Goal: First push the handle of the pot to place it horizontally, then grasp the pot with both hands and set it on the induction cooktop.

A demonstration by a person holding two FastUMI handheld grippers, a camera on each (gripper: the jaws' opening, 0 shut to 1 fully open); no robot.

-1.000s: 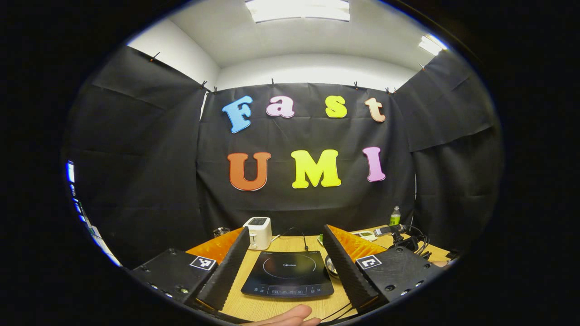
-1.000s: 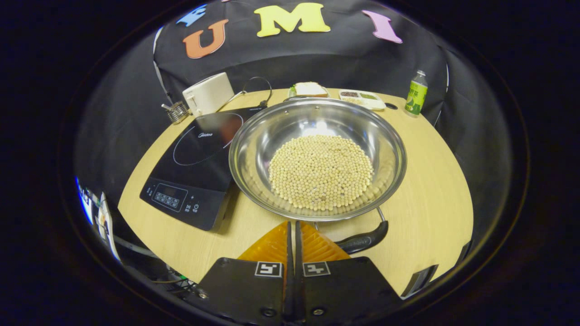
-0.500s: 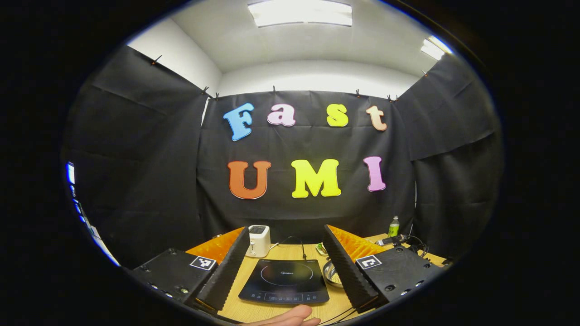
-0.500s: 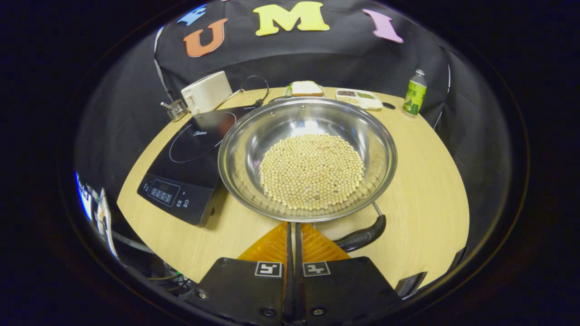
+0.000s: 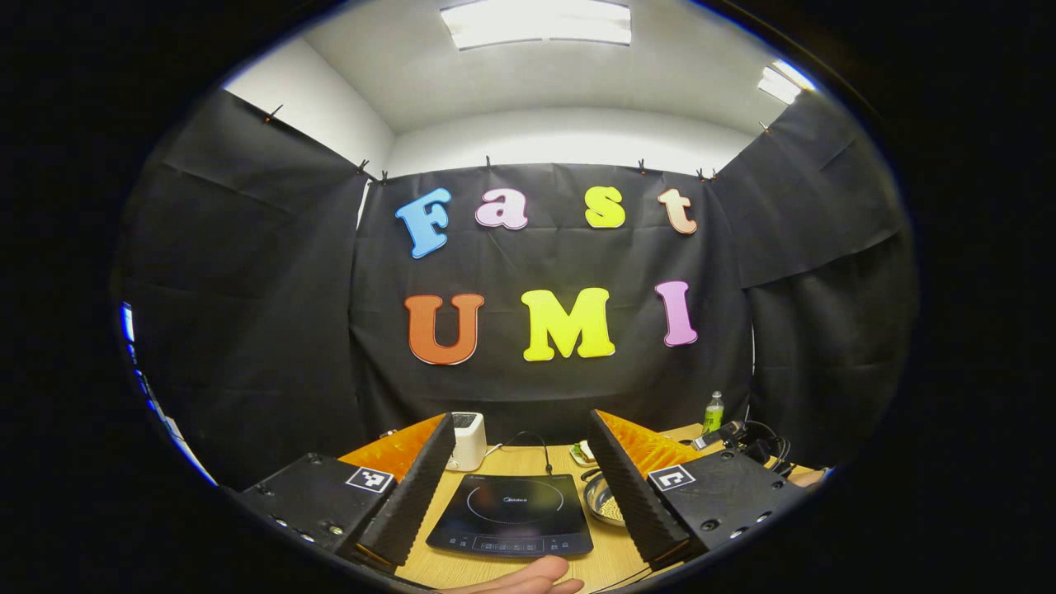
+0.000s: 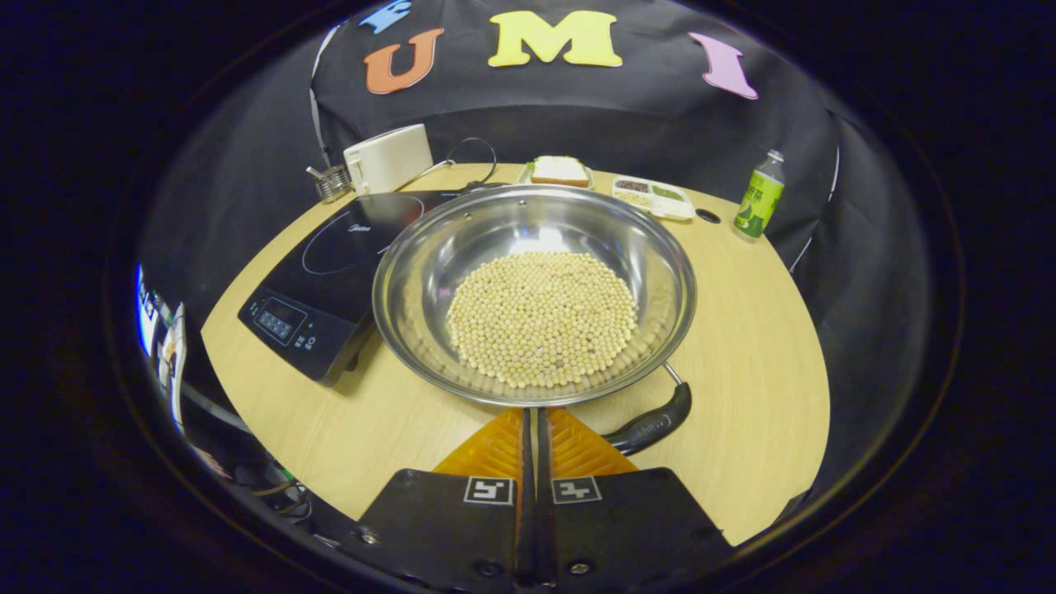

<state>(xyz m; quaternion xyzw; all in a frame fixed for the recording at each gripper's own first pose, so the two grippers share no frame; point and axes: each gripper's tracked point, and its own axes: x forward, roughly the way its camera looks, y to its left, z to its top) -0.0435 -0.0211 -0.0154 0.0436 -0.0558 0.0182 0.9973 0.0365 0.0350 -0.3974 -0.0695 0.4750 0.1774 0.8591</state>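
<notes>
In the right gripper view a wide steel pot (image 6: 412,330) holding pale beans sits on the wooden table. Its black handle (image 6: 652,425) points toward the near right at a slant. My right gripper (image 6: 532,412) is shut with nothing in it, its tips at the pot's near rim, just left of the handle. The black induction cooktop (image 6: 322,272) lies left of the pot. In the left gripper view my left gripper (image 5: 521,417) hangs open above the table's near edge, facing the cooktop (image 5: 510,516). A sliver of the pot (image 5: 598,499) shows behind its right finger.
A white toaster (image 6: 388,158), a small metal holder (image 6: 332,183), a plate with bread (image 6: 559,171), a divided tray (image 6: 653,196) and a green bottle (image 6: 761,196) line the table's far side. A person's hand (image 5: 528,582) shows at the bottom of the left gripper view.
The left gripper has drawn back, so the cooktop looks smaller and farther. The right gripper has shifted a little to the right; the pot sits more to the left in its view. Both grippers keep their states.
</notes>
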